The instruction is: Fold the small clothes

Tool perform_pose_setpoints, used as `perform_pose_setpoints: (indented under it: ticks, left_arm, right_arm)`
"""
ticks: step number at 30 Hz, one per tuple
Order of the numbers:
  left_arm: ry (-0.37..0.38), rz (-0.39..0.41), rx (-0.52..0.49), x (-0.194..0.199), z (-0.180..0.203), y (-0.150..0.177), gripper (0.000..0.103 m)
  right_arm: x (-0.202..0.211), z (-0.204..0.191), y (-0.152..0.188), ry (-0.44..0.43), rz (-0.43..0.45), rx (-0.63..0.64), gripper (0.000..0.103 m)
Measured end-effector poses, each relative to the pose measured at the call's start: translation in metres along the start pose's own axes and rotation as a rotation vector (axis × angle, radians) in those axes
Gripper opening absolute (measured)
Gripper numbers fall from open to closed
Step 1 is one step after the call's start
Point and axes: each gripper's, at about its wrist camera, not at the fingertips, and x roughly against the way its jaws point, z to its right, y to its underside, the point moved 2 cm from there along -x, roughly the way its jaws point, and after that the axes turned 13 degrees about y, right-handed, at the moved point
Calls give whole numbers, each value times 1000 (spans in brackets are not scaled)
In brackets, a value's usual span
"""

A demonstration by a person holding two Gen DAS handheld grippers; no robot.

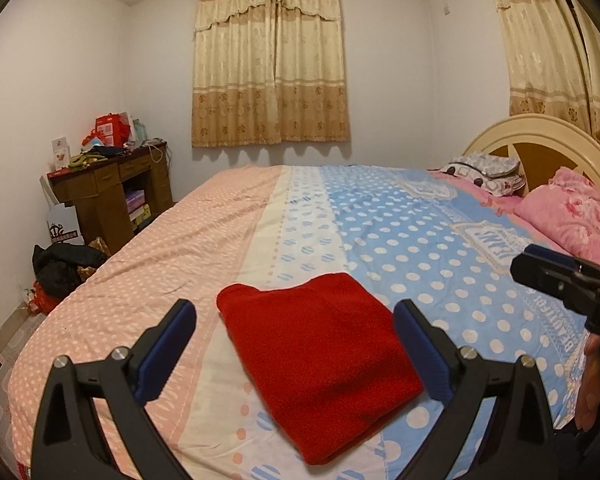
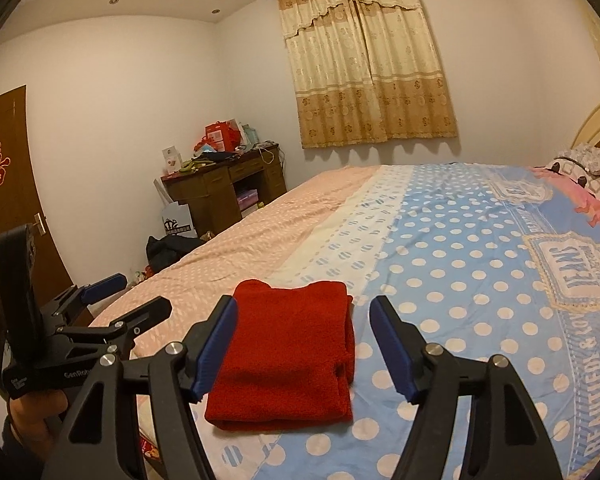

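1. The left claw [image 1: 294,354] hangs over the near edge of the bed [image 1: 204,224], its blue-padded fingers [image 1: 168,350] spread wide apart and holding nothing. The right claw [image 2: 304,350] is spread just as wide and is equally empty.

2. Between and just beyond both claws lies the red knitted garment [image 2: 284,356], already folded into a thick rectangle. It rests close to the bed's near edge, across the cream stripe where the pink dotted part of the duvet cover meets the blue dotted part.

3. The fold looks done or nearly so. On the garment's right side the layers show a loose, slightly uneven edge.

4. Risks from here:
   - A pad catching only the top layer would peel the fold open.
   - Pushing the bundle sideways could bunch the soft knit or drag the duvet cover with it.
   - The bundle sits near the bed's edge, so a nudge toward the person could tip it off.

5. Farther off, pillows [image 1: 568,208] lie at the headboard end, and a cluttered wooden desk [image 1: 112,184] stands by the far wall.
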Motion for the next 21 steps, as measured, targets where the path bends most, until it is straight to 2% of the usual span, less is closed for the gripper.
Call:
perform_pose_setpoints:
  ticks: [21]
  left_arm:
    - [-9, -11, 12, 3, -5, 2, 103]
  right_arm:
    - [5, -1, -3, -5, 15, 12, 69]
